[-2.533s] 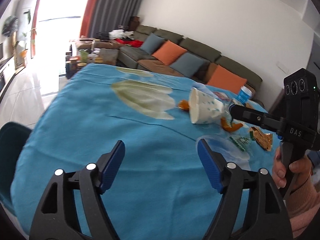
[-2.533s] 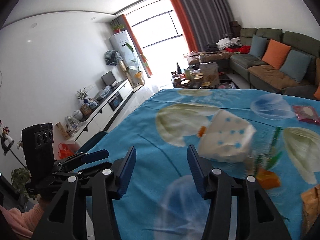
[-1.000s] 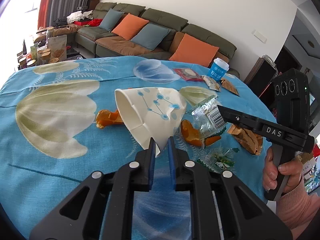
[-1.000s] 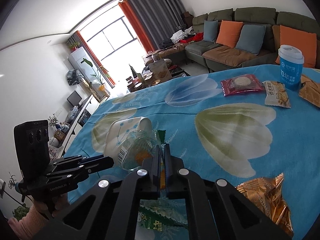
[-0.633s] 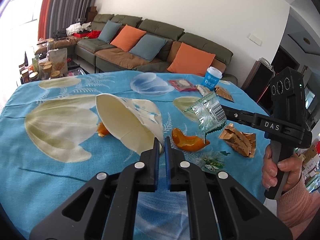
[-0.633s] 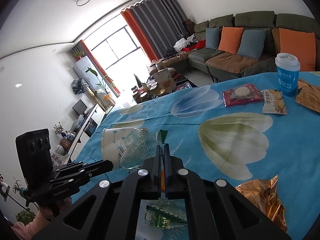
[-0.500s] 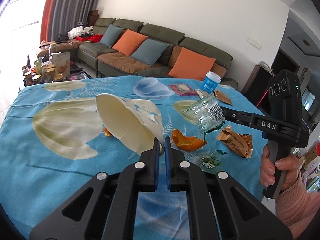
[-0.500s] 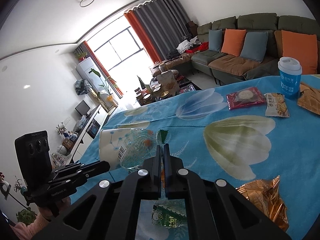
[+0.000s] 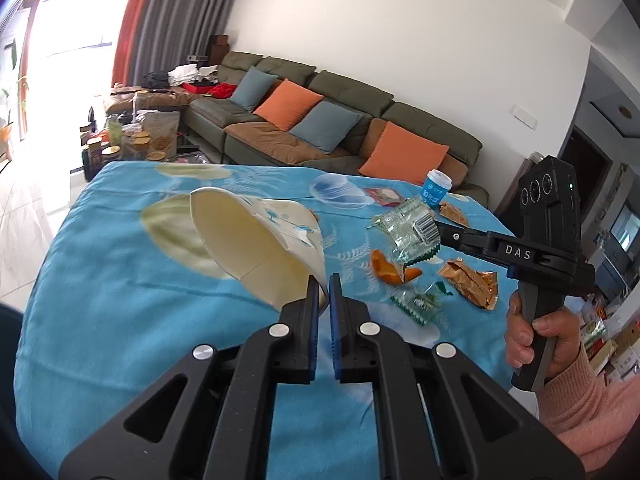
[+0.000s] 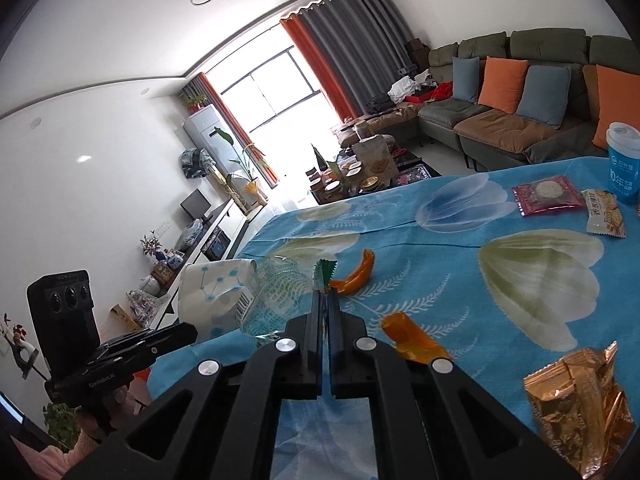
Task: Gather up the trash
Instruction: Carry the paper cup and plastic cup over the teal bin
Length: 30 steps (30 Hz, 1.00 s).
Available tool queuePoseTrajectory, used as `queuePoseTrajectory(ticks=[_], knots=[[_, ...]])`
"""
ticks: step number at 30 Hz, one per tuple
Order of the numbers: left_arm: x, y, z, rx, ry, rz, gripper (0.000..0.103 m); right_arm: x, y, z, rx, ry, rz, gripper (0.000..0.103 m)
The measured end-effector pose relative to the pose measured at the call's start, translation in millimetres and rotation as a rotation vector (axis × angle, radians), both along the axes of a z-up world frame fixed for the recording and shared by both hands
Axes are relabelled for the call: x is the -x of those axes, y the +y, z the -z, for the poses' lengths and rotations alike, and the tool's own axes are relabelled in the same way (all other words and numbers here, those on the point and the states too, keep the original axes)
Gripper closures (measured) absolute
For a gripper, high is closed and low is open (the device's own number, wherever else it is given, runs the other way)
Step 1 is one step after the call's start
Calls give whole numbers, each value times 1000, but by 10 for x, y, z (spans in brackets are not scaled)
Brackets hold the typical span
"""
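Note:
My left gripper (image 9: pixel 324 284) is shut on the rim of a white paper bag with blue dots (image 9: pixel 256 248) and holds it tilted above the blue tablecloth (image 9: pixel 120 300), mouth toward the camera. The bag also shows in the right wrist view (image 10: pixel 212 292). My right gripper (image 10: pixel 324 296) is shut on a clear plastic wrapper with a barcode (image 10: pixel 280 292) and holds it in the air beside the bag. In the left wrist view the wrapper (image 9: pixel 412 232) hangs at the tip of the right gripper, to the right of the bag.
On the cloth lie orange peels (image 9: pixel 386 268) (image 10: pixel 356 272), a green-and-white wrapper (image 9: pixel 416 304), a gold foil packet (image 9: pixel 468 284) (image 10: pixel 580 396), a red snack pack (image 10: pixel 548 194), a cracker packet (image 10: pixel 604 212) and a blue cup (image 10: pixel 624 164). A sofa (image 9: pixel 320 120) stands behind the table.
Both grippers have lifted higher with their loads. The bag has swung up and left, and the wrapper now hangs close to its right side.

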<state>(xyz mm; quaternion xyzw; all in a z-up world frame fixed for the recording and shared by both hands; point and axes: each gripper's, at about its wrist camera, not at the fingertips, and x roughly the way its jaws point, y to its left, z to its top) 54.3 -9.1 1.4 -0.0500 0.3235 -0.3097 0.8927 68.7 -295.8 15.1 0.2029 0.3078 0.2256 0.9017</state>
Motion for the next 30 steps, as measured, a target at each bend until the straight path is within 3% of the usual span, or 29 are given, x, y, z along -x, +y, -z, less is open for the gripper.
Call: queuePoseTrajectory(ticks=[30], knots=[[638,1440,5,22,-8,-309,97,-340,1576,2,-4,37,-342,102]])
